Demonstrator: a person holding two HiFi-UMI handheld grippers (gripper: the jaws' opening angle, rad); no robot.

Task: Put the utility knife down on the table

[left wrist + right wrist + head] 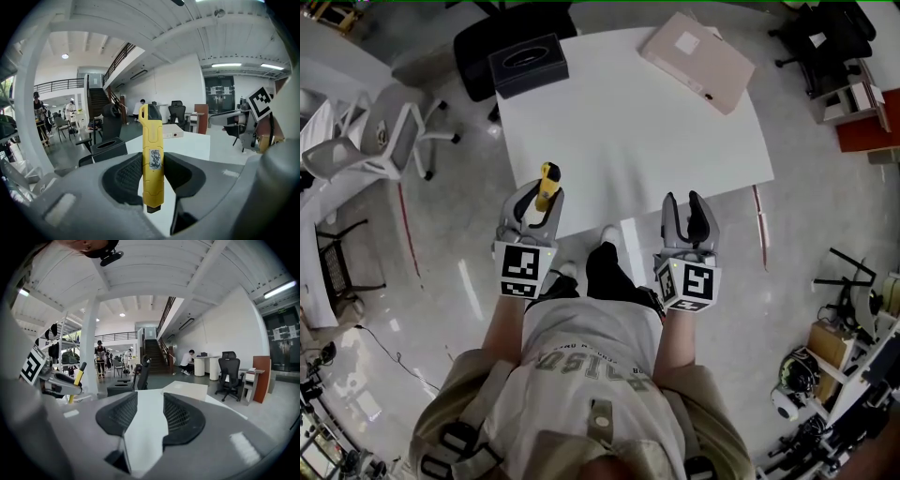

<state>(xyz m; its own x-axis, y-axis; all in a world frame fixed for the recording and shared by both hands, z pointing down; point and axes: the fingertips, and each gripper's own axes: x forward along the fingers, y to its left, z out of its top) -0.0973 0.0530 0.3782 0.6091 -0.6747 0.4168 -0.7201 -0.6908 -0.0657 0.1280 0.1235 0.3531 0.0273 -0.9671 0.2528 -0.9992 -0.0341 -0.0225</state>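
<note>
Yellow utility knife (152, 154) w/ smudged, unreadable label clamped in left gripper (535, 204); right gripper (145, 412) wide, empty.

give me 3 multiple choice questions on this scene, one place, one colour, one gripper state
1. Where on the white table is the black tissue box? A) far left corner B) centre C) near right corner
2. What colour is the utility knife? A) red B) yellow C) green
3. How is the right gripper? A) shut on the knife B) shut on the box C) open and empty

1 A: it sits at the corner farthest from the person, on their left.
2 B: its body shows yellow in the left gripper view.
3 C: its pads stand apart, only tabletop between them.
</note>
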